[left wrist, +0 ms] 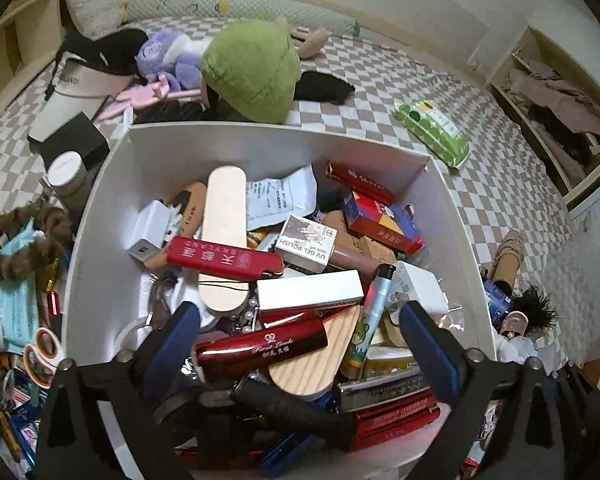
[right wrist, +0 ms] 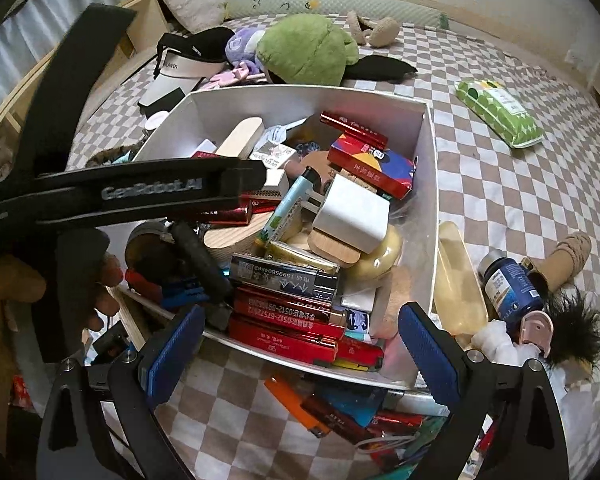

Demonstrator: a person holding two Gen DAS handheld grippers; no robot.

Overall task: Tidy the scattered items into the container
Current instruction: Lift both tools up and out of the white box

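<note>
Above the white box (left wrist: 112, 200), left gripper (left wrist: 300, 344) level, jaws wide, seemingly empty

left wrist view: close above the white container (left wrist: 100, 208), looking down into it and across the bed (left wrist: 500, 184) | right wrist view: set further back, near corner of the container (right wrist: 428, 152) below | shared: container, green plush (left wrist: 252, 68), wipes pack (right wrist: 500, 112)

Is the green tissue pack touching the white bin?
Apart. The right wrist view shows bare checkered bedding between the green tissue pack and the white bin wall.
</note>
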